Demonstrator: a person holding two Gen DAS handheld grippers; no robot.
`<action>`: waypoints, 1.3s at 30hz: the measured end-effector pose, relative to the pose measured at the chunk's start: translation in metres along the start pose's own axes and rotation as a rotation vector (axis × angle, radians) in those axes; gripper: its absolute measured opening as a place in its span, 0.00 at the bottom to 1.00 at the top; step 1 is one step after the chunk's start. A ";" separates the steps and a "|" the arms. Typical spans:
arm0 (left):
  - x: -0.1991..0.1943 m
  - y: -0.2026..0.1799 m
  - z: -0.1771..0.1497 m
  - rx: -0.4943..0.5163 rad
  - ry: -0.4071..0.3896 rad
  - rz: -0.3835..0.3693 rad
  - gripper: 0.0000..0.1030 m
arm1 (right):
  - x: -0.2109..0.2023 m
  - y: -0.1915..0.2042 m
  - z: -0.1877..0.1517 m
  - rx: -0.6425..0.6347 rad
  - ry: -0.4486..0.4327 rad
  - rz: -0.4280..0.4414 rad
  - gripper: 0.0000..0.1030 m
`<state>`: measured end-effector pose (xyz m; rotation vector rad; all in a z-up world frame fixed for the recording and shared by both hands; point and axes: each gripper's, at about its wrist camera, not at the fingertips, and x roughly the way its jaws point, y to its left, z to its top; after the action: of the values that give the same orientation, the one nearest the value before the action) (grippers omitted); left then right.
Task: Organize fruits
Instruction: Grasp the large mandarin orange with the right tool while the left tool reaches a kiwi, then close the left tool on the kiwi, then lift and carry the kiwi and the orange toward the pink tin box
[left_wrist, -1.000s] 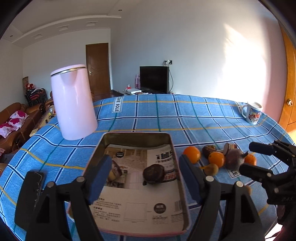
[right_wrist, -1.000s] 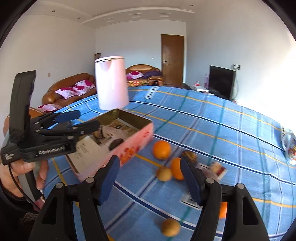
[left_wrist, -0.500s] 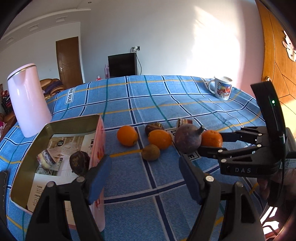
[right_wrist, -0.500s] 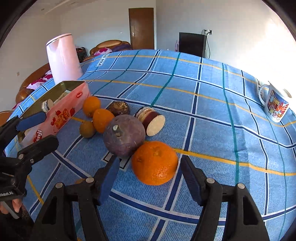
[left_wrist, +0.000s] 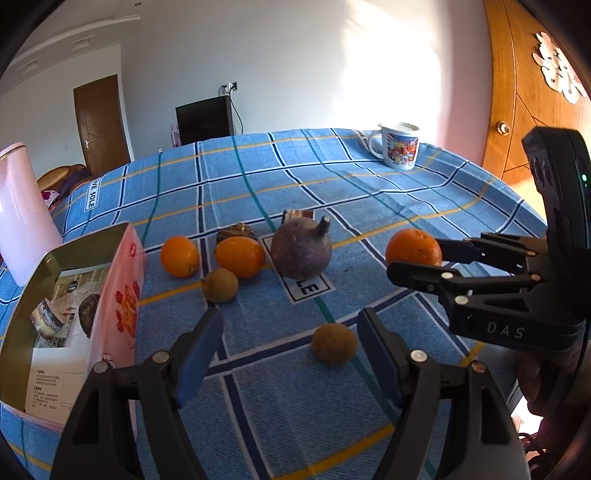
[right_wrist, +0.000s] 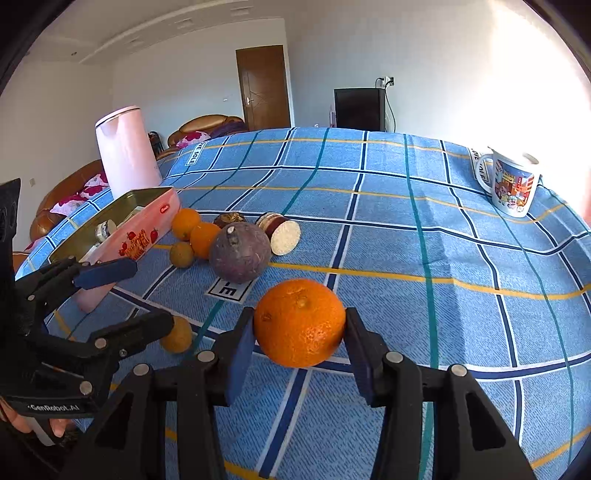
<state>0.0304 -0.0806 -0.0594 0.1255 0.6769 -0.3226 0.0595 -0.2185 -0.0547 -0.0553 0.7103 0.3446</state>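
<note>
My right gripper (right_wrist: 299, 343) has its pads on both sides of a large orange (right_wrist: 300, 323) that sits on the blue checked cloth; the same orange (left_wrist: 413, 246) shows between its fingers in the left wrist view. My left gripper (left_wrist: 290, 345) is open, and a small brown fruit (left_wrist: 334, 343) lies between its fingertips. A big purple fruit (left_wrist: 301, 248), two oranges (left_wrist: 240, 256) (left_wrist: 180, 256) and another brown fruit (left_wrist: 220, 285) lie behind. A pink tin (left_wrist: 122, 280) at the left holds a dark fruit (left_wrist: 88, 308).
A pink kettle (right_wrist: 127, 151) stands behind the tin. A printed mug (right_wrist: 511, 184) stands at the far right edge of the table. A cut half fruit (right_wrist: 282, 232) lies next to the purple fruit. The table edge is close in front.
Both grippers swung from the tin to the fruits. My right gripper has come forward around the large orange and narrowed onto it. My left gripper has come over the small brown fruit.
</note>
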 end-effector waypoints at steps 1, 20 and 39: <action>0.001 -0.003 0.001 0.010 0.006 -0.003 0.75 | 0.001 -0.002 0.000 0.005 0.000 -0.007 0.48; 0.006 0.001 0.000 -0.051 0.011 -0.078 0.27 | -0.009 -0.003 -0.007 0.008 -0.088 0.049 0.48; -0.016 0.003 0.002 -0.029 -0.146 0.038 0.27 | -0.023 0.000 -0.011 -0.011 -0.188 0.059 0.48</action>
<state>0.0213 -0.0741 -0.0480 0.0863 0.5337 -0.2828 0.0364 -0.2269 -0.0484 -0.0120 0.5242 0.4041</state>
